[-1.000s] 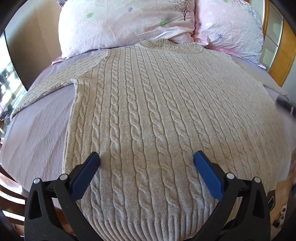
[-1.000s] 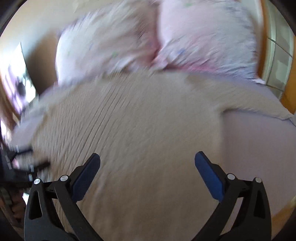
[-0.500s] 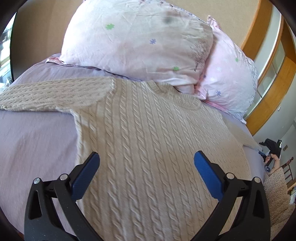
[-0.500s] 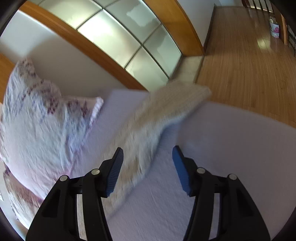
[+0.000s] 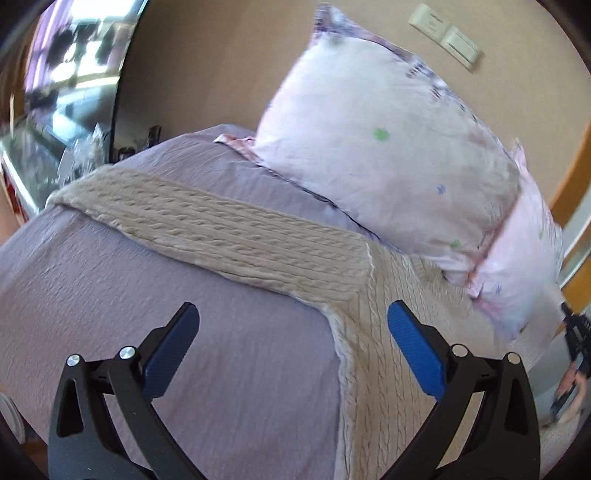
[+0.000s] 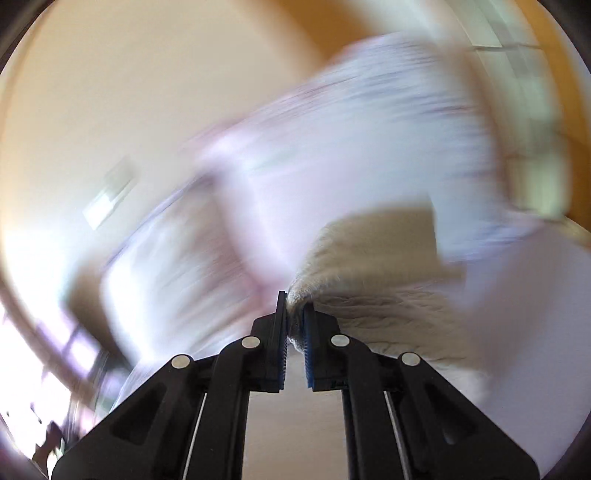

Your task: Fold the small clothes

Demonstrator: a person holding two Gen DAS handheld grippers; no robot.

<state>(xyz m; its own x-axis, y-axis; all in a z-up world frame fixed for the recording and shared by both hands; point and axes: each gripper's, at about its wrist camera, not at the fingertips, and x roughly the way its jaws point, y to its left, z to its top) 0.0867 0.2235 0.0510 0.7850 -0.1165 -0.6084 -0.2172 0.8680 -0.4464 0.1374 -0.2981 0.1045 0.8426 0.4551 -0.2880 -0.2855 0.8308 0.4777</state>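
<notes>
A beige cable-knit sweater (image 5: 373, 332) lies flat on a lilac bed sheet (image 5: 110, 302). Its left sleeve (image 5: 221, 229) stretches out to the left across the bed. My left gripper (image 5: 291, 336) is open and empty, hovering above the sheet near the sleeve's armpit. In the blurred right wrist view, my right gripper (image 6: 294, 314) is shut on the end of the other sleeve (image 6: 369, 258) and lifts it off the bed.
Two pink floral pillows (image 5: 388, 155) lean against the beige wall at the head of the bed. A wall switch plate (image 5: 447, 33) is above them. A mirror or window (image 5: 55, 92) is at the far left. The pillows show blurred in the right wrist view (image 6: 351, 129).
My left gripper has swung left from above the sweater's body to its left sleeve. My right gripper went to the right sleeve, closed on its end and lifted it.
</notes>
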